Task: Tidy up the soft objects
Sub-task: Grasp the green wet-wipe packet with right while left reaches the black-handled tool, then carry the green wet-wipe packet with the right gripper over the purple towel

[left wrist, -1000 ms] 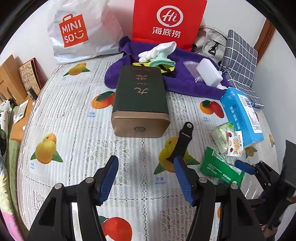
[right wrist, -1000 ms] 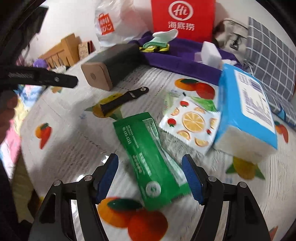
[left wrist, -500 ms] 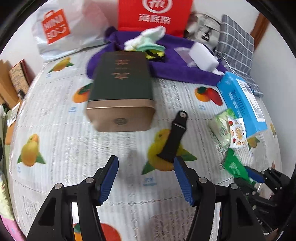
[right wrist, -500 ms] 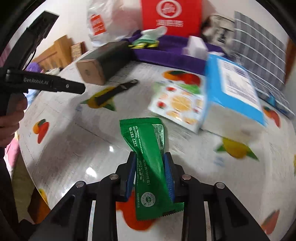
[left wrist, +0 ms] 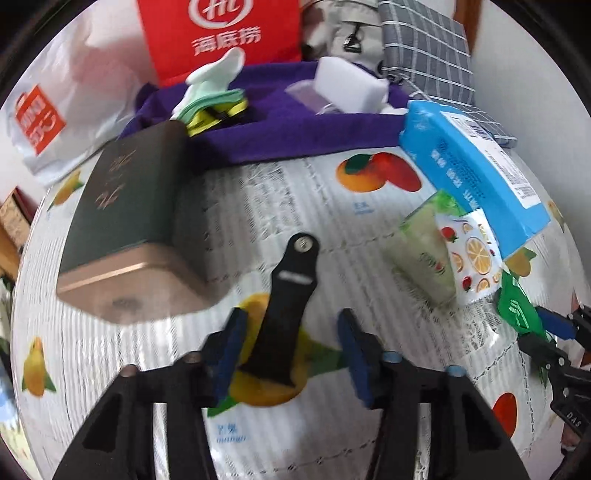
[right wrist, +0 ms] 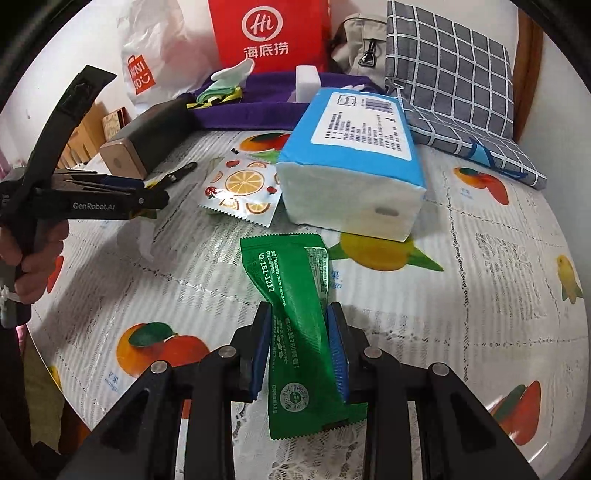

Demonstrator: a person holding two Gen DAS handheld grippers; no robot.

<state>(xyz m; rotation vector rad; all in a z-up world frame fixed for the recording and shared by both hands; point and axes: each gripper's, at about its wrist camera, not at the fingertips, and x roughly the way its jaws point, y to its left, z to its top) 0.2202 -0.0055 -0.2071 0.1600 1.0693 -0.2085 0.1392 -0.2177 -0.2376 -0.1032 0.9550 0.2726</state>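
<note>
Green sachet (right wrist: 299, 332) is pinched mid-length between the blue pads of the right gripper (right wrist: 298, 354); its far end lies over the fruit-print tablecloth (right wrist: 480, 295), the near end hangs below the pads. In the left wrist view only a green corner (left wrist: 515, 306) is seen at the right edge, with the right gripper (left wrist: 554, 328) partly cropped; the grip itself cannot be judged there.

Black strap-like piece (left wrist: 286, 306) lies flat on the cloth, between the fingers of the left gripper (left wrist: 291, 347). Its jaws have just been closing. The left pad (left wrist: 231, 347) is at the piece's edge, a clear gap is left on the right side, so nothing is clamped. From the right wrist view the left gripper (right wrist: 147, 195) is seen side-on, held in a hand (right wrist: 33, 266); its opening cannot be read there.

Fruit-print sachet (right wrist: 240, 188) lies beside the blue tissue pack (right wrist: 351, 162), just behind the green sachet. The dark green tin (left wrist: 125, 229) lies on its side to the left, touching the purple towel (left wrist: 295, 125) behind. Red bag (right wrist: 267, 33) and grey checked cushion (right wrist: 450, 74) are at the back.
</note>
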